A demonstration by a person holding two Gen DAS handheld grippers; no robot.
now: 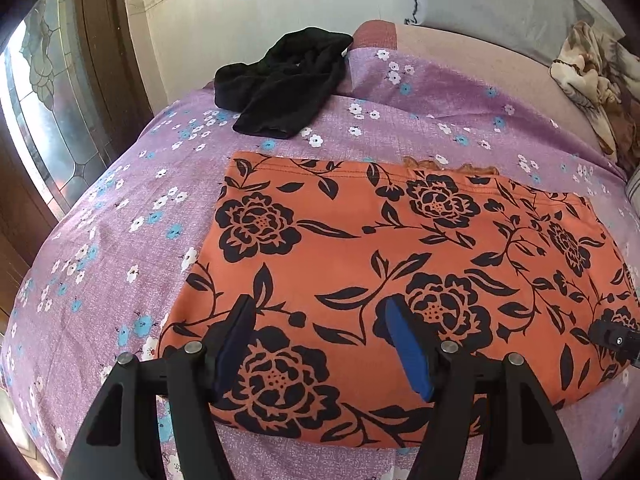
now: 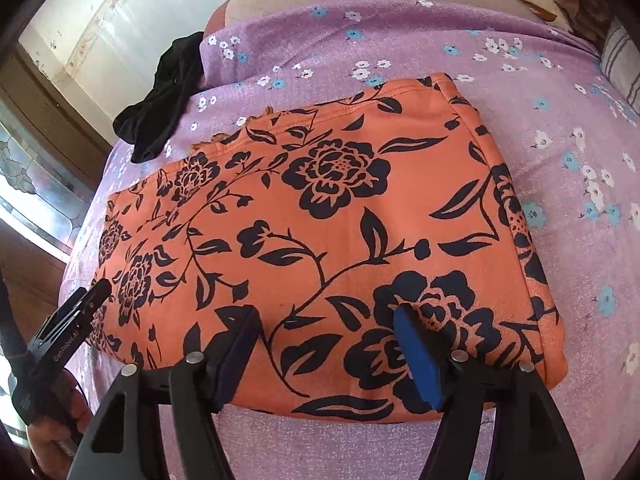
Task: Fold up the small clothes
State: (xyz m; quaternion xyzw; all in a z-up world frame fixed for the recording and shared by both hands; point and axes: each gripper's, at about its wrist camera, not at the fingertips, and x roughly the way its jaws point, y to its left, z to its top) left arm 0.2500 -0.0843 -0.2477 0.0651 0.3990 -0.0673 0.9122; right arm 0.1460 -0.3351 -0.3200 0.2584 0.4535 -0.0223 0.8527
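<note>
An orange garment with a black flower print (image 1: 360, 264) lies folded flat on the purple flowered bedsheet (image 1: 120, 208). My left gripper (image 1: 318, 312) hovers open over its near left part, nothing between the fingers. In the right wrist view the same orange garment (image 2: 320, 216) fills the middle. My right gripper (image 2: 326, 320) stands open above its near right part, pads apart and holding nothing. The left gripper's tip (image 2: 94, 292) shows at the left edge there, held by a hand (image 2: 56, 440). The right gripper's tip (image 1: 612, 338) peeks in at the right edge of the left wrist view.
A crumpled black garment (image 1: 280, 84) lies at the far left of the bed near the wall; the black garment (image 2: 160, 104) also shows in the right wrist view. A patterned blanket (image 1: 596, 80) is bunched at the far right. A glass-paned door (image 1: 44, 120) stands left of the bed.
</note>
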